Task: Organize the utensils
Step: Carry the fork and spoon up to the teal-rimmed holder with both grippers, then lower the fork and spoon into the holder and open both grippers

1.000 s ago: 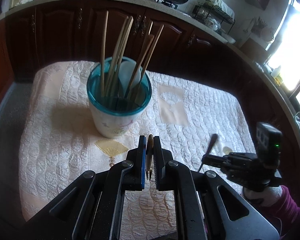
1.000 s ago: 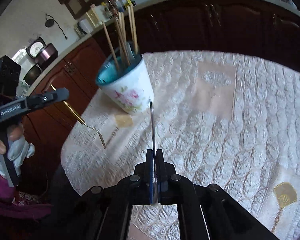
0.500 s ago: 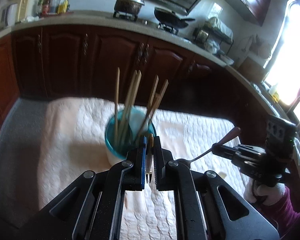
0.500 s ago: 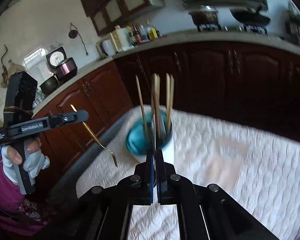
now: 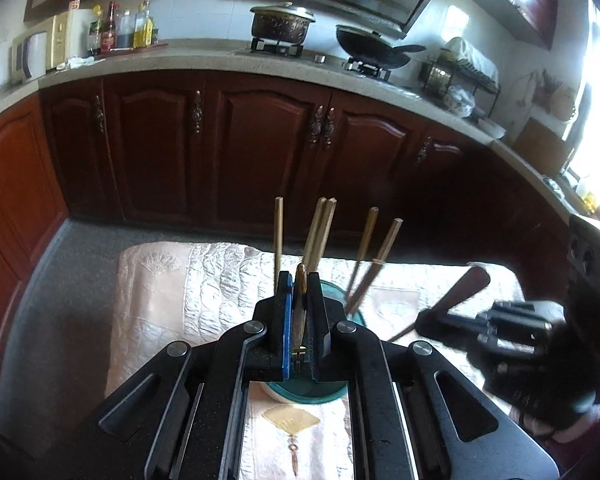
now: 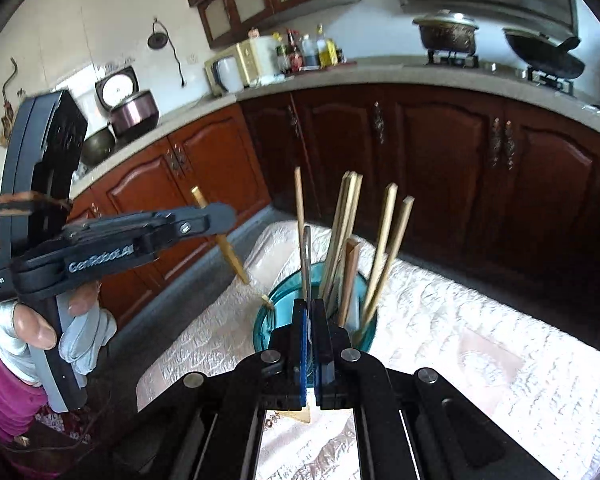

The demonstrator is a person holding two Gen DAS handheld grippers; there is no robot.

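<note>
A teal-rimmed cup [image 6: 364, 334] holds several wooden chopsticks [image 6: 380, 264] on the quilted table; it also shows in the left wrist view [image 5: 352, 312]. My left gripper [image 5: 299, 280] is shut on a gold fork [image 5: 299, 320]; in the right wrist view the gold fork [image 6: 230, 250] slants down with its tines at the cup's left rim. My right gripper [image 6: 309, 308] is shut on a dark-handled metal utensil [image 6: 307, 264] whose shaft points into the cup; its brown handle [image 5: 466, 284] shows in the left wrist view.
A cream quilted cloth [image 5: 180, 304] covers the table. Dark wooden cabinets [image 5: 260, 148] and a counter with a pot [image 5: 282, 20] and a wok [image 5: 376, 50] stand behind. Grey floor [image 5: 60, 280] lies left of the table.
Both grippers have risen and tilted up toward the cup. The fork's tines and the right utensil's tip have come to the cup's rim from either side.
</note>
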